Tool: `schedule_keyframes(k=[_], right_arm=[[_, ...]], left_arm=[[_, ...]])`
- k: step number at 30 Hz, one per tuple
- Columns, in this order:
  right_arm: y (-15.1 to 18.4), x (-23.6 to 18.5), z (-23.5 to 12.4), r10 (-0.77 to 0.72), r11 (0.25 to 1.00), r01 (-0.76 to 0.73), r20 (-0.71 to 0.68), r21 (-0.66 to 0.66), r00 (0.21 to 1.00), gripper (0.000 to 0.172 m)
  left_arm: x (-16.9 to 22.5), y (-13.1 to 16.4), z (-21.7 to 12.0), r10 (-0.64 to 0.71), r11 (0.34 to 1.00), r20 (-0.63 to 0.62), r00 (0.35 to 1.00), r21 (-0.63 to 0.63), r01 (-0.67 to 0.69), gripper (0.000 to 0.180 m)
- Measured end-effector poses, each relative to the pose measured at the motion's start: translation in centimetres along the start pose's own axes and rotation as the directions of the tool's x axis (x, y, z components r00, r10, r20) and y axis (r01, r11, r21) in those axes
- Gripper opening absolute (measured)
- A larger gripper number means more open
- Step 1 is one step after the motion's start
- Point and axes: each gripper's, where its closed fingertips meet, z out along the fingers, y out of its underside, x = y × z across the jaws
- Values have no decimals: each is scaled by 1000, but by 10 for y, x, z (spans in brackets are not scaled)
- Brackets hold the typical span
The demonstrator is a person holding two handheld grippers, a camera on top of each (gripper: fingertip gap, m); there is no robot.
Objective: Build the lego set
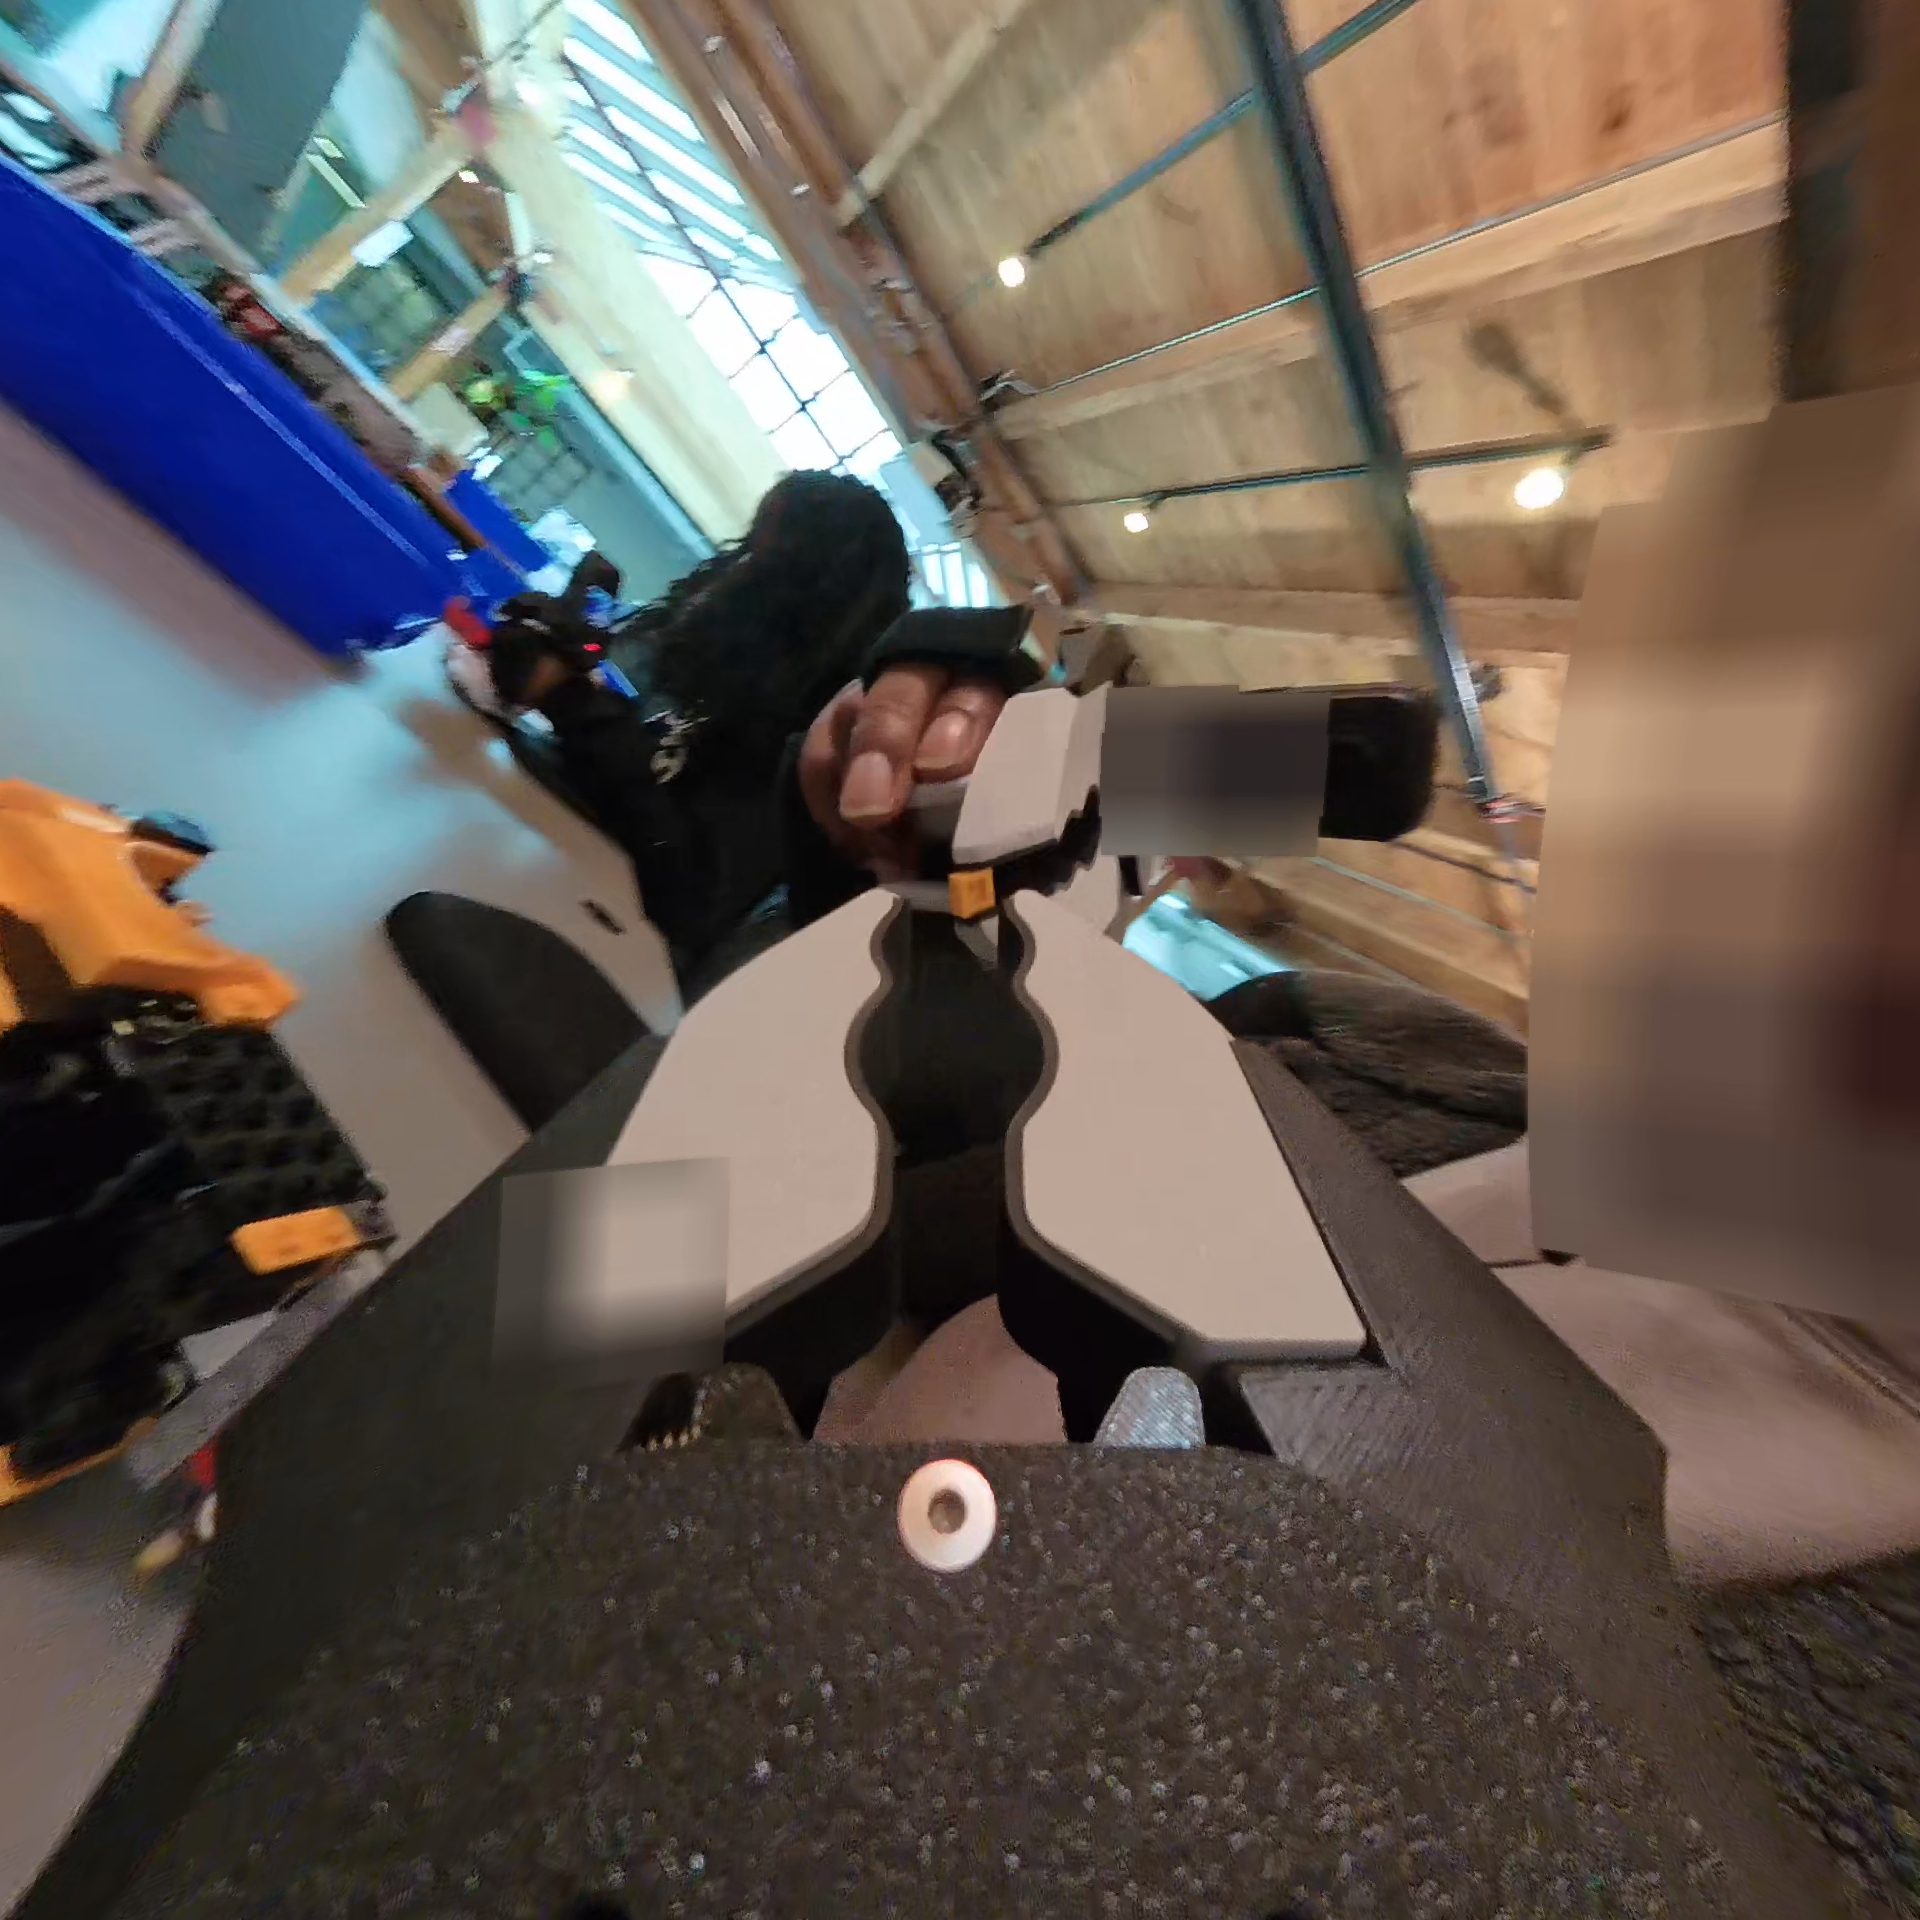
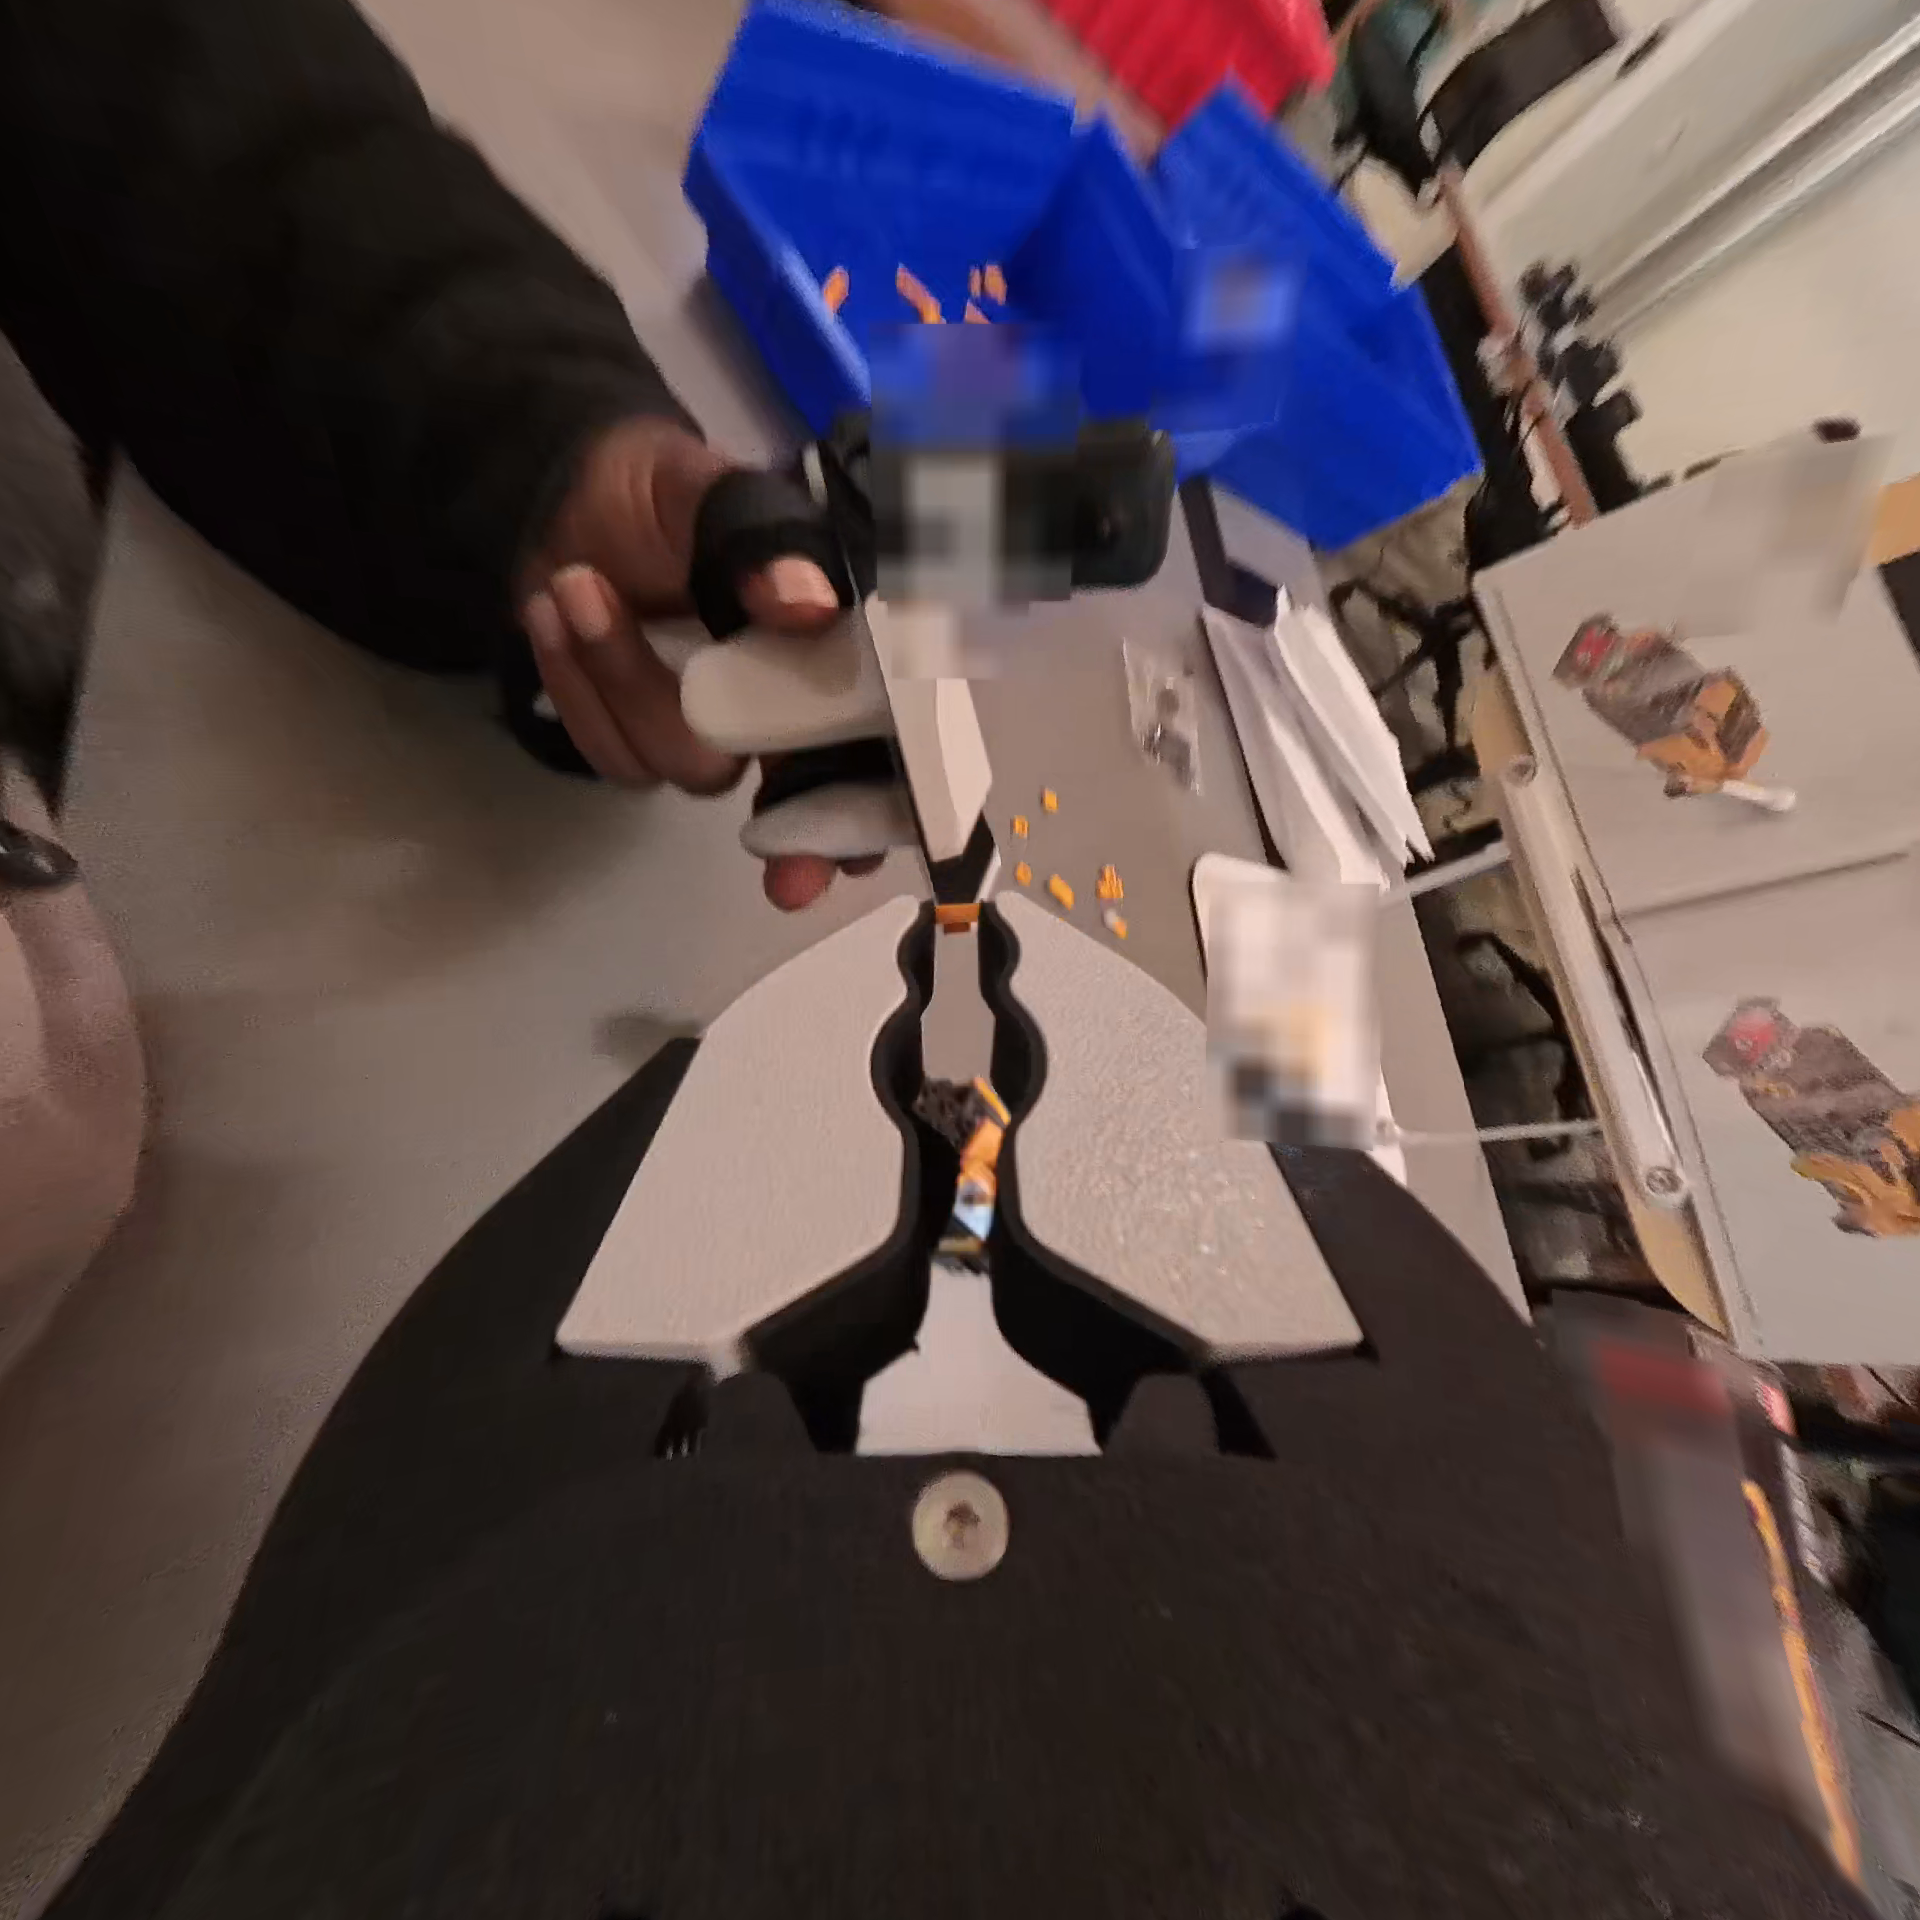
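Note:
A small orange brick [image 2: 956, 914] sits pinched between the fingertips of my right gripper [image 2: 956, 918], held in the air above the grey table [image 2: 364, 935]. My left gripper [image 1: 954, 906] meets it tip to tip. In the left wrist view the brick [image 1: 971, 894] stands between the left fingertips together with the right gripper's [image 1: 1029, 779] grey tips. I cannot tell whether the left pads press on it. In the right wrist view the left gripper [image 2: 961, 821] comes down from above, held by a hand [image 2: 623, 644], and its black tip touches the brick.
Several loose orange pieces [image 2: 1070, 883] lie on the table just past the grippers. Blue bins [image 2: 935, 208] stand behind them. An orange and black brick vehicle [image 1: 125, 987] stands nearby. White papers [image 2: 1320, 727], a small bag [image 2: 1164, 707] and picture sheets [image 2: 1714, 727] lie at the right. A person [image 1: 748, 665] sits farther off. Only a small space, under 4 cm, lies between the two pairs of fingers.

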Motion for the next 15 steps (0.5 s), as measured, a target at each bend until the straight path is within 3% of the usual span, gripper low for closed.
schedule_keyframes(k=[3, 15], right_arm=[[14, -3, 6, -63, 993, 65, 17, -103, 998, 8], [33, -2, 19, -178, 961, 171, -12, -217, 984, 8]], left_arm=[[-17, 7, 1, 47, 998, 130, 990, -47, -41, 16], [-30, 10, -2, 177, 982, 256, 950, -111, -153, 10]])
